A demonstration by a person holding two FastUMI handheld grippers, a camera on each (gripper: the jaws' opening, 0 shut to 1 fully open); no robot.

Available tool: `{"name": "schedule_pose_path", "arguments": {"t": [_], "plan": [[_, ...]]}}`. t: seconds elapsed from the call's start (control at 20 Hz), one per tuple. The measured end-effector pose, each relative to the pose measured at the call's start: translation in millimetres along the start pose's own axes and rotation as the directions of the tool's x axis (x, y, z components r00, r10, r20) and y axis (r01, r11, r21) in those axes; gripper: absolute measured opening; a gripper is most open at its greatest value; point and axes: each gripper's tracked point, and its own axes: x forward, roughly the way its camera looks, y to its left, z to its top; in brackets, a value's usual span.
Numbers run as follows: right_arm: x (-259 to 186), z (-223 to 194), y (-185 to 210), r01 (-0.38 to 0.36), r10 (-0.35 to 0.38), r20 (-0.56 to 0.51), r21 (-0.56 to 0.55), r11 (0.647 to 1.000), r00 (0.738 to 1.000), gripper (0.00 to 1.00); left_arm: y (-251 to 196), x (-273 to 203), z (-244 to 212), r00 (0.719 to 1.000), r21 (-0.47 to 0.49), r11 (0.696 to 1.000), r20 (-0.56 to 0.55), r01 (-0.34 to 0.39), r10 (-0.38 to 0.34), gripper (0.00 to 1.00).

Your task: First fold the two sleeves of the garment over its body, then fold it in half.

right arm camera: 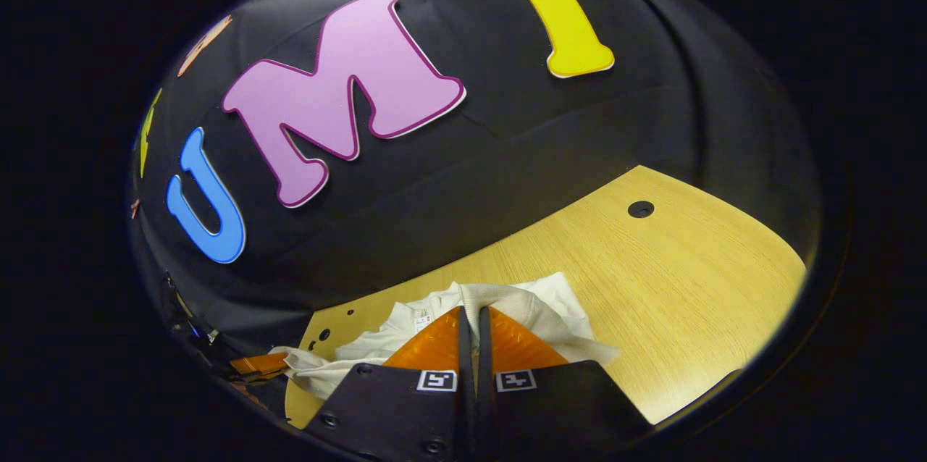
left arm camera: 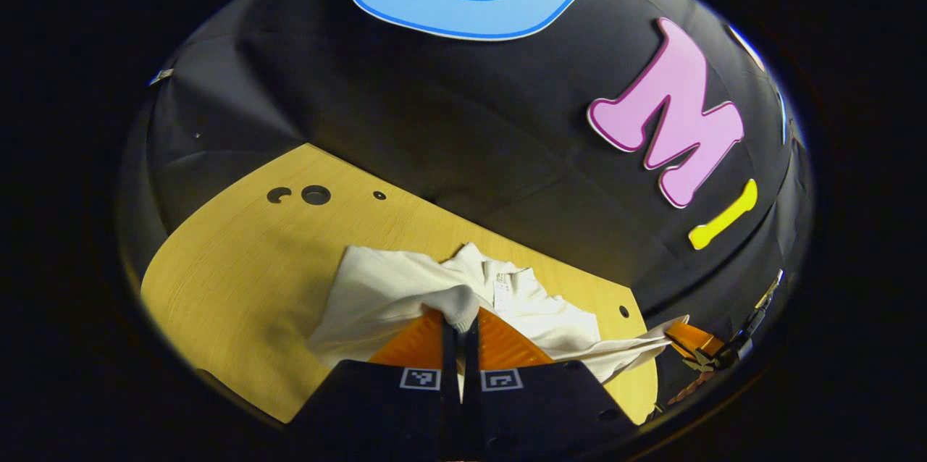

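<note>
cloth is what both grippers hold here. a white garment (left arm camera: 507,303) lies bunched up on a yellow wooden table (left arm camera: 239,266), near the table's far edge where the black wall cloth (left arm camera: 434,122) hangs. in the left gripper view, the left gripper (left arm camera: 460,324) has its two fingers pressed close together, and a rolled edge of the garment is pinched between their tips. the cloth is lifted there and hangs down in soft folds on both sides of the fingers. a small white tag (left arm camera: 502,293) shows on the garment just past the fingertips, close to the neck part. off to the right in that same view, the other gripper (left arm camera: 695,346) shows farther away, and a long strip of the garment stretches over to it and touches it. the table has a few round holes (left arm camera: 316,195) near its far left corner. in the right gripper view, the right gripper (right arm camera: 474,321) also has its fingers squeezed nearly together, with a thick fold of the garment (right arm camera: 521,303) caught between them. the rest of the garment spreads out to the left and right of the fingers, crumpled and not flat. the tag (right arm camera: 422,319) shows just left of the fingers. far to the left in this view, the other gripper (right arm camera: 257,364) shows at the end of a stretched bit of white cloth. one dark hole (right arm camera: 640,208) sits in the bare table (right arm camera: 688,288) well to the right.
</note>
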Motion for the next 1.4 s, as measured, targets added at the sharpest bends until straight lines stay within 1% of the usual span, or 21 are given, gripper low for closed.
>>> {"name": "schedule_pose_path", "arguments": {"t": [0.15, 0.35, 0.6, 0.75, 0.85, 0.9, 1.0, 1.1, 1.15, 1.2, 1.3, 1.4], "plan": [[28, -7, -7, 0.018, -0.019, -0.022, -0.005, 1.0, 1.0, 0.05, 10, 32, 1, 1.0, -0.012, 1.0, -0.005, -0.027, 0.027, 0.06], [68, -24, -17, 0.04, -0.04, -0.057, -0.005, 0.999, 0.998, 0.05, 26, 74, -11, 0.997, 0.007, 0.998, -0.049, -0.065, 0.065, 0.06], [103, -60, -40, 0.081, -0.084, -0.134, -0.023, 0.996, 0.987, 0.05, 40, 111, -34, 0.989, 0.037, 0.994, -0.105, -0.105, 0.108, 0.06], [113, -77, -51, 0.09, -0.096, -0.168, -0.043, 0.995, 0.981, 0.05, 43, 124, -41, 0.986, 0.063, 0.991, -0.111, -0.119, 0.126, 0.06], [120, -91, -59, 0.1, -0.109, -0.198, -0.055, 0.993, 0.974, 0.05, 53, 132, -52, 0.978, 0.081, 0.987, -0.142, -0.139, 0.15, 0.06], [122, -100, -63, 0.106, -0.117, -0.218, -0.061, 0.992, 0.969, 0.05, 56, 135, -58, 0.975, 0.079, 0.986, -0.158, -0.145, 0.156, 0.06], [126, -114, -70, 0.107, -0.121, -0.251, -0.07, 0.992, 0.96, 0.05, 56, 139, -57, 0.979, 0.054, 0.989, -0.145, -0.135, 0.141, 0.06], [130, -112, -71, 0.106, -0.119, -0.243, -0.065, 0.992, 0.963, 0.05, 58, 140, -58, 0.981, 0.021, 0.993, -0.151, -0.117, 0.119, 0.06], [129, -113, -71, 0.11, -0.12, -0.249, -0.054, 0.992, 0.961, 0.05, 58, 140, -58, 0.983, 0.005, 0.994, -0.15, -0.107, 0.107, 0.09], [129, -112, -71, 0.116, -0.123, -0.249, -0.045, 0.992, 0.961, 0.05, 58, 140, -59, 0.983, -0.002, 0.995, -0.155, -0.101, 0.099, 0.06], [130, -112, -71, 0.122, -0.129, -0.251, -0.042, 0.992, 0.959, 0.05, 59, 139, -61, 0.982, 0.009, 0.995, -0.163, -0.099, 0.1, 0.06], [129, -113, -71, 0.124, -0.127, -0.26, -0.028, 0.992, 0.957, 0.06, 61, 138, -61, 0.979, 0.035, 0.992, -0.162, -0.123, 0.127, 0.11]]}}
